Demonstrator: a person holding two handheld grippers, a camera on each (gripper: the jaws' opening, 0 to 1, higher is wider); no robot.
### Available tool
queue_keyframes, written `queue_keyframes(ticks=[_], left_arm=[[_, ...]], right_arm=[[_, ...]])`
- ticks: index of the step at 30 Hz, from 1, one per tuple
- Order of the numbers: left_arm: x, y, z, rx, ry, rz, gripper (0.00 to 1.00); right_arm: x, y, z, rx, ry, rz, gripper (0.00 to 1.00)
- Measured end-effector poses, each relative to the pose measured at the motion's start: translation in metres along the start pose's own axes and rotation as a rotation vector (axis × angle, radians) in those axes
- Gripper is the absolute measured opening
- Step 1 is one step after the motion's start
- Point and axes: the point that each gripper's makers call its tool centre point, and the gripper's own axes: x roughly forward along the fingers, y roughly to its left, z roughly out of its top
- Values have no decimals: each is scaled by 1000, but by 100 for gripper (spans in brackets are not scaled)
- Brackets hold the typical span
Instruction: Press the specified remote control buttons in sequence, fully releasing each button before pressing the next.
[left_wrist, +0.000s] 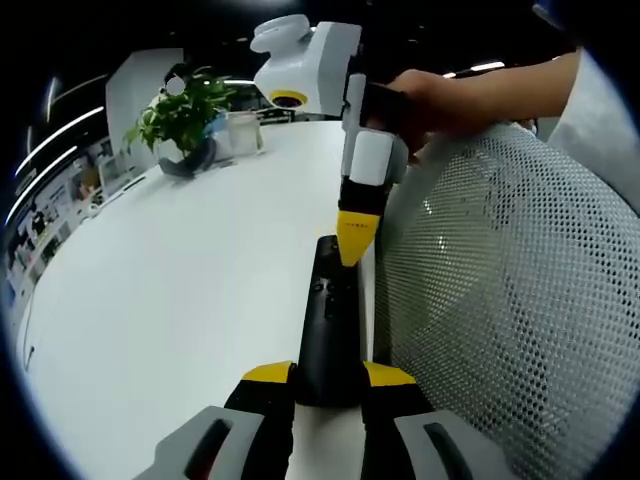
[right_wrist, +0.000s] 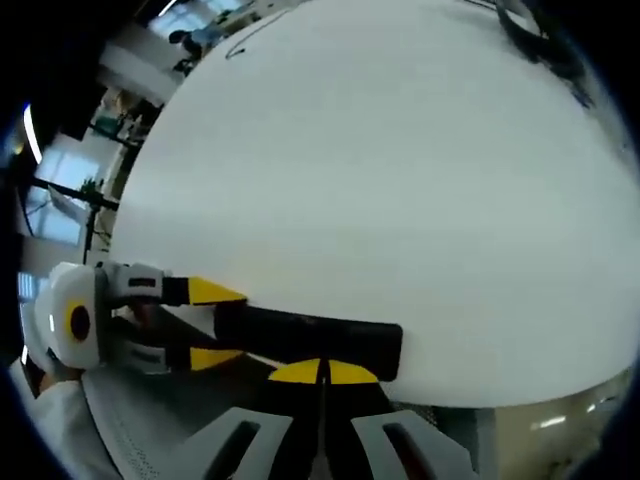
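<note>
Pinning the black remote control (left_wrist: 330, 320) by its near end, the left gripper (left_wrist: 328, 378) has both yellow-tipped jaws closed against its sides at the bottom centre of the left gripper view — probably so it can't skid on the white table (left_wrist: 180, 290) when poked. The right gripper (left_wrist: 355, 238) comes down from the upper middle, jaws together as one yellow point touching the remote's far end, likely mid-press. In the right gripper view those jaws (right_wrist: 322, 372) meet at the remote (right_wrist: 310, 335), lower centre. A mesh chair (left_wrist: 500, 280) sits right alongside.
</note>
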Motion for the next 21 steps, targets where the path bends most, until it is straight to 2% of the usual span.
queue_keyframes(ticks=[7,21], left_arm=[[0,0,0,5,-2,0,25],[1,-1,0,12,2,2,25]], right_arm=[[1,0,-1,3,3,7,0],[1,0,-2,-66,3,-20,0]])
